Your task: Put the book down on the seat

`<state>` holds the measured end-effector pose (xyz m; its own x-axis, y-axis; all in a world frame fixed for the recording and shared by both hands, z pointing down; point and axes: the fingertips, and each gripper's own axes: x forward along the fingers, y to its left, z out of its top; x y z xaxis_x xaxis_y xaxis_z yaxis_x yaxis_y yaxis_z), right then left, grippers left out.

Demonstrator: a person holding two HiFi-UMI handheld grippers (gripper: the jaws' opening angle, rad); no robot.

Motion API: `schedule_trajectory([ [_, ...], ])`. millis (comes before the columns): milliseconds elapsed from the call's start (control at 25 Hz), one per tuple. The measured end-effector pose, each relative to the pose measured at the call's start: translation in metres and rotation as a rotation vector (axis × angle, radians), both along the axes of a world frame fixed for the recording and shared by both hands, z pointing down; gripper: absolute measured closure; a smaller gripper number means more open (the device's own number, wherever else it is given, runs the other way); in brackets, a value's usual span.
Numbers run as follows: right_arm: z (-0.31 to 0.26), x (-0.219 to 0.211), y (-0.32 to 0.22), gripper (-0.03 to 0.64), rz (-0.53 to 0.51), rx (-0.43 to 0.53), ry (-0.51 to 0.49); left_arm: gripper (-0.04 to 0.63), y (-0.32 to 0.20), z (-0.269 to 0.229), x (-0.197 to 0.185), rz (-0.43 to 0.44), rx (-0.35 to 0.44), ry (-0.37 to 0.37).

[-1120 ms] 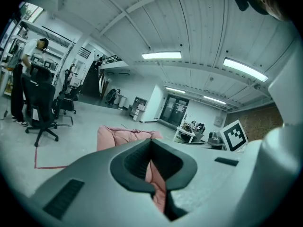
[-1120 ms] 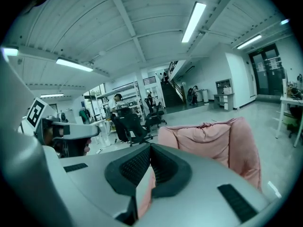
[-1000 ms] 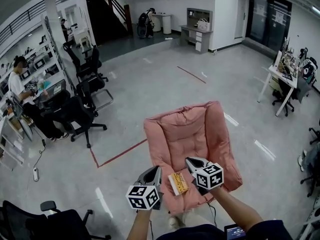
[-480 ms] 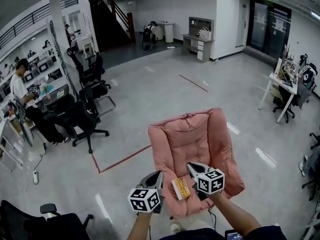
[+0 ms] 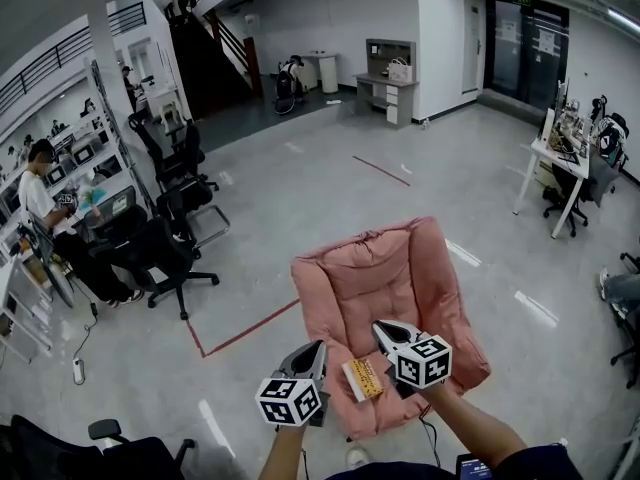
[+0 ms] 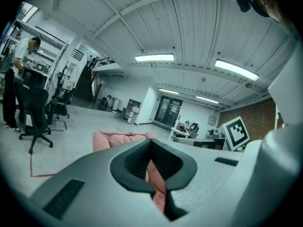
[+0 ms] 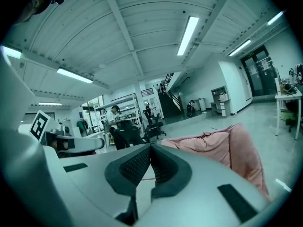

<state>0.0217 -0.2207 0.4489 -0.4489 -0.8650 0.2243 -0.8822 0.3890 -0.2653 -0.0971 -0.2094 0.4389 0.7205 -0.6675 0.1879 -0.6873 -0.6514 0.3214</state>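
Observation:
A pink cushioned seat [image 5: 385, 288] stands on the grey floor in the head view. A small yellow-and-white book [image 5: 361, 378] lies flat on its front part. My left gripper [image 5: 312, 351] hovers just left of the book and is shut, with nothing between its jaws. My right gripper [image 5: 384, 330] hangs just right of the book over the cushion, also shut and holding nothing. The left gripper view has my shut left gripper [image 6: 151, 144] with the seat [image 6: 111, 139] beyond. The right gripper view shows my right gripper [image 7: 150, 148] shut and the seat [image 7: 218, 143] to the right.
Black office chairs [image 5: 165, 253] stand to the left by desks where a person [image 5: 35, 183] sits. A red tape line [image 5: 245, 313] runs across the floor left of the seat. Another black chair [image 5: 95, 448] sits at the bottom left. A desk [image 5: 560, 153] stands far right.
The head view has drifted a little. The book stays on the seat's front, and both grippers stay shut beside it.

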Motion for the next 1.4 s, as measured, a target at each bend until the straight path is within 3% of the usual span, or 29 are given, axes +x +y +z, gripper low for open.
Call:
schedule_trajectory([
  [320, -0.018, 0.015, 0.036, 0.597, -0.031, 0.037, 0.014, 0.591, 0.034, -0.007, 0.028, 0.018, 0.019, 0.001],
  [720, -0.048, 0.050, 0.085, 0.597, -0.047, 0.109, 0.011, 0.591, 0.085, -0.029, 0.057, -0.037, 0.072, 0.031],
  [1400, -0.076, 0.080, 0.187, 0.597, -0.093, 0.173, -0.024, 0.591, 0.192, -0.048, 0.096, -0.056, 0.115, -0.025],
])
